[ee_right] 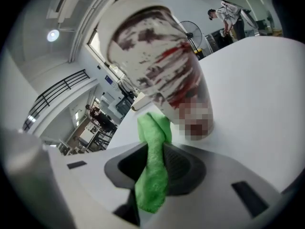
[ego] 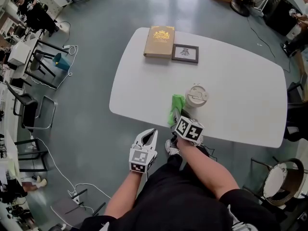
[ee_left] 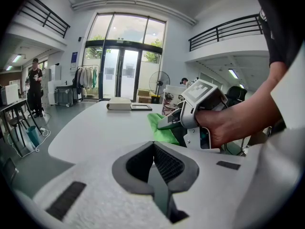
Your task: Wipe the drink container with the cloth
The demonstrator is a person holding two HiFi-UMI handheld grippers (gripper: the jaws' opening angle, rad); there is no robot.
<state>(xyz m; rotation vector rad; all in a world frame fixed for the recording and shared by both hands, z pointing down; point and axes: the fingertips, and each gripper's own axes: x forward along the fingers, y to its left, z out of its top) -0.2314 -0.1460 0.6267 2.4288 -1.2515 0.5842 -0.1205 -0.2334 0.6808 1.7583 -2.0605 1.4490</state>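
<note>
Near the table's front edge stood the cup, upright, its white lid on. The right gripper view showed dark red and brown splashes of print down the cup's pale side.

The right gripper reached over that edge, its jaws clamped on the green cloth. In its own view the jaws pinched the folded cloth about its middle. One end hung down behind the jaws, and the other stuck out ahead and lay by the lower part of the cup. Whether the cloth touched the cup could not be told. From the head view the cloth lay just left of the cup, between it and the table's edge.

The left gripper hung off the table, over the grey floor, left of the right gripper and a little nearer the person. Its jaws were closed together with nothing between them. Its view looked along the tabletop at the right gripper, the hand holding it, the cloth and the cup behind them.

At the table's far side lay a tan book, with a dark frame just beside it on the right, both well apart from the cup. Chairs stood on the floor to the left.
</note>
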